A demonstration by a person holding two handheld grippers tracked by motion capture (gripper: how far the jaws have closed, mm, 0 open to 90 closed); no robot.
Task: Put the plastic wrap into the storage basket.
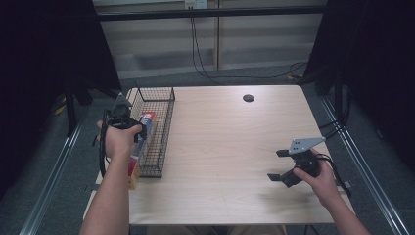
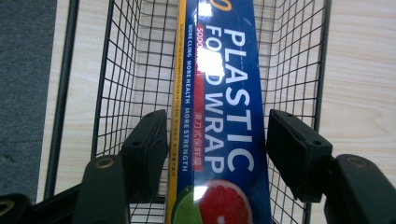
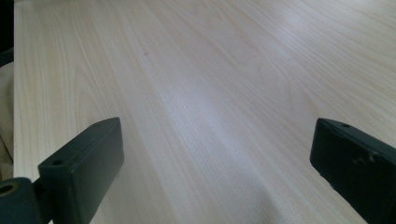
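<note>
A long blue box of plastic wrap [image 2: 219, 116] lies lengthwise in a black wire basket [image 2: 121, 84]. In the high view the box [image 1: 147, 119] slants in the basket [image 1: 165, 122] at the table's left side, and its near end sticks out past the basket's near wall. My left gripper [image 2: 217, 154] has one jaw on each long side of the box, closed in to its width. From above, the left gripper [image 1: 138, 131] sits over the basket's near half. My right gripper [image 1: 278, 165] hovers open over bare wood at the right, and its jaws [image 3: 215, 172] are wide apart with nothing between them.
The light wooden table [image 1: 225, 147] has a round cable hole [image 1: 248, 98] near its far edge. Black cables [image 1: 205, 63] hang behind the table. Metal rails [image 1: 362, 166] run along the floor on both sides.
</note>
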